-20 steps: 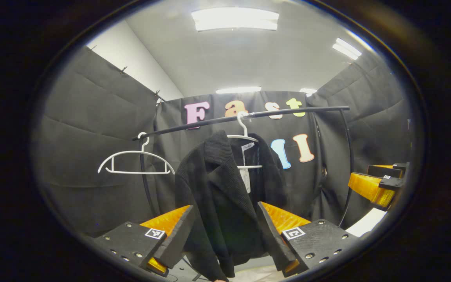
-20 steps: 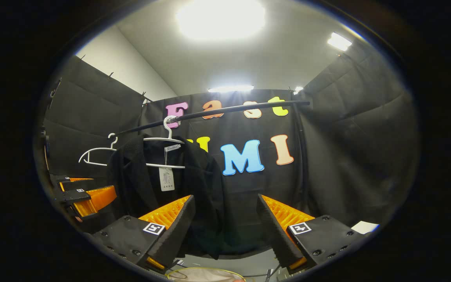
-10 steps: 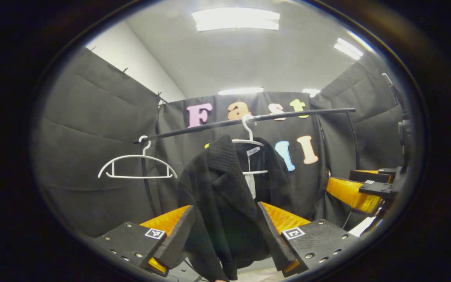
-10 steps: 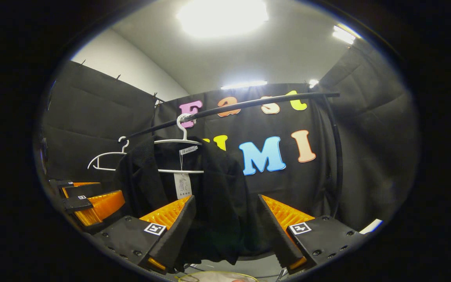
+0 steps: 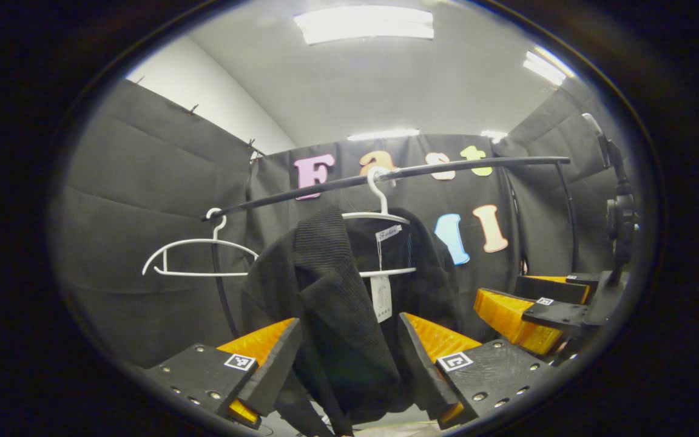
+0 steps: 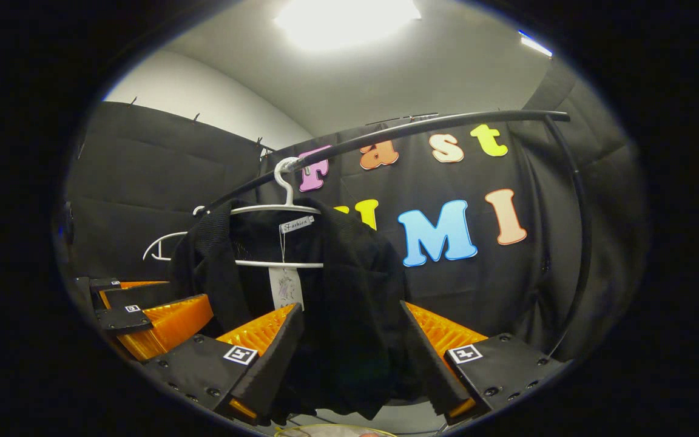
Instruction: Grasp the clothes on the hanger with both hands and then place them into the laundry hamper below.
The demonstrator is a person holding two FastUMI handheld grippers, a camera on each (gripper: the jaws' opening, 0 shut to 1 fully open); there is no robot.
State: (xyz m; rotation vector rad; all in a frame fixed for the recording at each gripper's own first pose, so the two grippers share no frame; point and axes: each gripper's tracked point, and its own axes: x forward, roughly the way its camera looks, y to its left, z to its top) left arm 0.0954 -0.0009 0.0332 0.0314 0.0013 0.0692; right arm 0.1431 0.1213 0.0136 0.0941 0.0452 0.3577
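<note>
A black jacket hangs on a white hanger from the black rail. My left gripper is open, and the jacket's ribbed left front hangs between its fingers. In the right gripper view the same jacket and its hanger are close. My right gripper is open with the jacket's right front between its fingers. Each gripper also shows in the other's view: the right gripper beside the jacket, and the left gripper at the jacket's far side. The hamper's pale rim peeks in below.
An empty white hanger hangs further left on the rail. The rail's curved upright runs down on the right. Black cloth walls close the booth on all sides. A camera mount stands at the far right.
Both grippers have moved forward to the jacket, so its fabric now lies deeper between each pair of fingers. The right gripper has drawn closer in the left gripper view. Both stay open.
</note>
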